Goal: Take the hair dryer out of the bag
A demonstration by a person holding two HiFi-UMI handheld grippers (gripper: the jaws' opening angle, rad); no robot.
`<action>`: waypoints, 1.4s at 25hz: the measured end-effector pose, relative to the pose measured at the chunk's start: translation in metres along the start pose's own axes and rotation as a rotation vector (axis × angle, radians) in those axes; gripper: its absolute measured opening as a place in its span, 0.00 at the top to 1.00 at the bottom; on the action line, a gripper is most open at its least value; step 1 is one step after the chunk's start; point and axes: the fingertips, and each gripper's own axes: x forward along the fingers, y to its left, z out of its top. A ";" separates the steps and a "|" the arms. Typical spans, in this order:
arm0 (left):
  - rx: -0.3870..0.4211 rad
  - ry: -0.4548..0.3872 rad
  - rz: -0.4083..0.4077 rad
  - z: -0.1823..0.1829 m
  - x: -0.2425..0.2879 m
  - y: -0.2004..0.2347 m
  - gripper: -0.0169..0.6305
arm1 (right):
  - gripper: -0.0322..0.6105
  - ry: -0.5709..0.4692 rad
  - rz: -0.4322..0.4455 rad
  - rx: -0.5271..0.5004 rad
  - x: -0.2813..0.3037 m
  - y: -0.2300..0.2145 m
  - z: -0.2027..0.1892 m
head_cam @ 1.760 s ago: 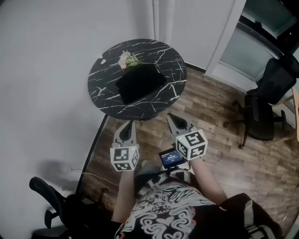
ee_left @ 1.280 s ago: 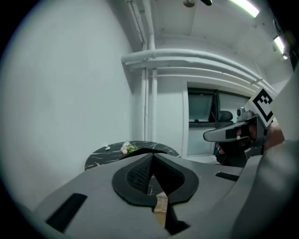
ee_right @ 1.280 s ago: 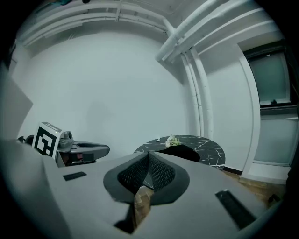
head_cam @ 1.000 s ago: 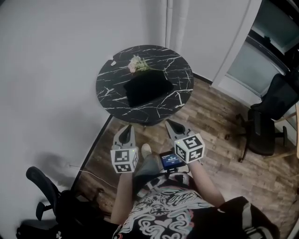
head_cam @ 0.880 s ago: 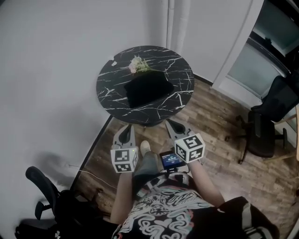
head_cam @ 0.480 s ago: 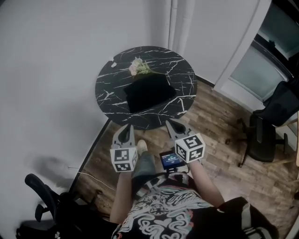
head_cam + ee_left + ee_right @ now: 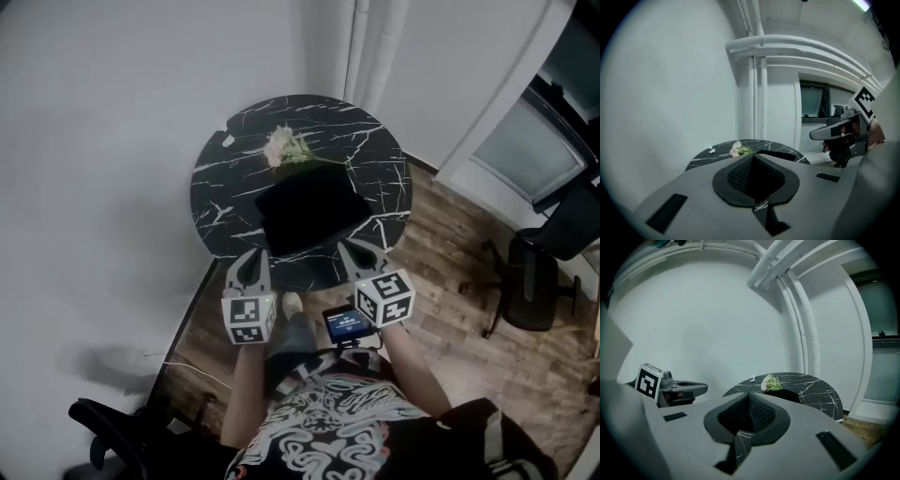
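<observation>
A: How do the two grippers stand?

B: The left gripper (image 7: 247, 256) has its jaws pressed together with nothing between them. Its own view shows the dark pads meeting in a single seam. The right gripper (image 7: 350, 247) is the same, jaws together and empty.

A: And where are they?

B: They are side by side and apart from each other, both pointing forward and a little downward. Their tips are close to the near rim of the round, black, white-veined surface (image 7: 380, 155). Neither gripper touches anything on it.

A: The bag?

B: The black bag (image 7: 314, 208) lies flat on the surface, ahead of both grippers and roughly between the lines they point along. No gripper holds it.

A: And the hair dryer?

B: No view shows it, so I cannot tell whether it is inside the bag.

A: Anything else ahead of the grippers?

B: A small bunch of pale flowers (image 7: 284, 147) lies beyond the bag, right at its far edge. A white scrap (image 7: 228, 141) sits farther off, ahead of the left gripper.

A: And nearer in?

B: A small lit screen (image 7: 345, 323) sits just behind the right gripper's marker cube. An office chair (image 7: 534, 281) stands well off to that gripper's right, on the wooden floor (image 7: 450, 272).
</observation>
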 end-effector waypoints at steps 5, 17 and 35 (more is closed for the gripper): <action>0.010 0.021 -0.023 0.009 0.046 0.042 0.95 | 0.92 0.010 -0.004 0.012 0.057 -0.007 0.019; 0.113 0.083 -0.124 0.001 0.132 0.105 0.95 | 0.92 0.093 -0.026 0.023 0.167 -0.013 0.024; 0.064 0.110 -0.236 -0.024 0.170 0.099 0.95 | 0.92 0.208 -0.026 0.001 0.195 -0.007 0.004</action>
